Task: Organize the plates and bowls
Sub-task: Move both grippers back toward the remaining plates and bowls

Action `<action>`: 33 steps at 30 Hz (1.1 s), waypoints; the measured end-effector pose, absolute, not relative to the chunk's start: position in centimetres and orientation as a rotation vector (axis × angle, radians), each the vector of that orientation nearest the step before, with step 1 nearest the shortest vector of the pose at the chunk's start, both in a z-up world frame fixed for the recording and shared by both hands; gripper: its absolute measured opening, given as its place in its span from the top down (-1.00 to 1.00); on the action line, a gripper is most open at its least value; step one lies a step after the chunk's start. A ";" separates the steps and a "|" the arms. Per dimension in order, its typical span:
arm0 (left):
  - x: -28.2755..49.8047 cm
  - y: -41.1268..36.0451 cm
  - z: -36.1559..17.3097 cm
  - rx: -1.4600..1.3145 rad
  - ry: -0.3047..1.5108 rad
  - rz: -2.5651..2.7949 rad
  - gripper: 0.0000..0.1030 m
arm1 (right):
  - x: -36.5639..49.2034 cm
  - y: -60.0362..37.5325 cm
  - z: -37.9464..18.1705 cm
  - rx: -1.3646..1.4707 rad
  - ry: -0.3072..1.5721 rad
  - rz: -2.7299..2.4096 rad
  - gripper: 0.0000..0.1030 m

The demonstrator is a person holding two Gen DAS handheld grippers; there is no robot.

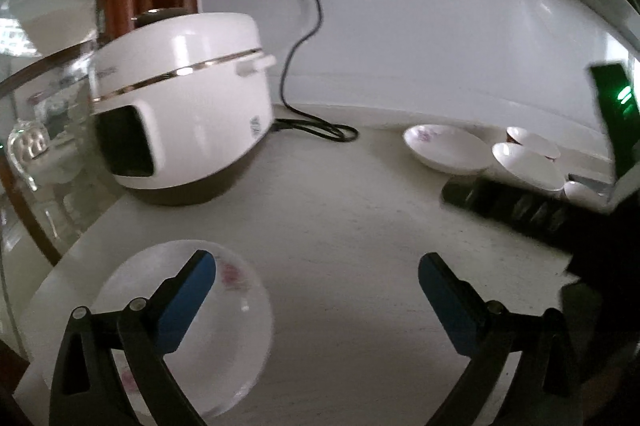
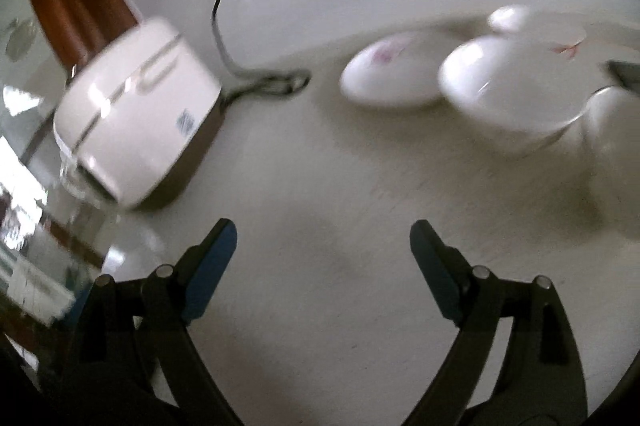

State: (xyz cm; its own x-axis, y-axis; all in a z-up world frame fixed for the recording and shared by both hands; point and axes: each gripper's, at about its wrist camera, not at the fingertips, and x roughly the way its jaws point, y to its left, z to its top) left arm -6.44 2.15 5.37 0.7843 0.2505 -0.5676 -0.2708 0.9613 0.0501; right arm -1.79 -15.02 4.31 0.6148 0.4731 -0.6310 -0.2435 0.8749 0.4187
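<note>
Both pairs of jaws stand wide apart with nothing between them. The left gripper point(image 1: 316, 266) hangs over bare desk point(image 1: 340, 194); its left finger point(image 1: 188, 302) crosses in front of a plate point(image 1: 224, 330) that lies flat on the desk near the front left edge, but from this view I cannot tell whether the finger touches it. It looks free of it. The right gripper point(image 2: 323, 238) is likewise released and empty, over an open stretch of desk point(image 2: 320, 166).

Further out, the rest of the crockery sits toward the back right. In the left view a second plate point(image 1: 444, 150) lies near the wall, and beside it two bowls point(image 1: 528, 166) stand together, one behind the other, next to a dark tray-like thing point(image 1: 516, 206) whose nature is unclear. In the right view the same plate point(image 2: 384, 74) and a large bowl point(image 2: 508, 94) are blurred but plainly just beside each other. A rice cooker point(image 1: 180, 106) with its cord point(image 1: 308, 66) occupies the back left.

As I judge it, this is a between-grasps step: one plate rests alone near the front, and the hands are free to fetch the next piece. The next move would call for carrying an empty gripper to the back group, most likely the second plate, meeting its rim edge-on with the jaws spread, and closing gently, since the glazed rim is thin and slippery and the bowl stands close enough to be knocked.
</note>
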 end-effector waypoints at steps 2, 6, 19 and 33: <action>-5.0 1.6 5.2 -0.037 0.640 0.253 -0.99 | -1.9 -16.8 5.4 0.347 0.747 0.381 -0.74; -0.5 0.9 4.4 -0.096 0.750 0.186 -0.99 | -1.9 -20.0 6.8 0.417 0.667 0.317 -0.75; 14.8 1.4 4.1 -0.288 0.703 0.339 -0.99 | -0.6 -26.2 8.5 0.478 0.581 0.110 -0.76; 20.8 0.2 0.1 -0.118 0.898 0.424 -1.00 | -1.0 -25.4 9.0 0.457 0.568 0.126 -0.77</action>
State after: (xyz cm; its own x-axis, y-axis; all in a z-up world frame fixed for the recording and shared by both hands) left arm 20.81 0.23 0.08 0.5466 0.3083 -0.7786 -0.4058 0.9108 0.0758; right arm -0.99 -25.41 9.00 0.8384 0.2384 -0.4902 0.0096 0.8927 0.4505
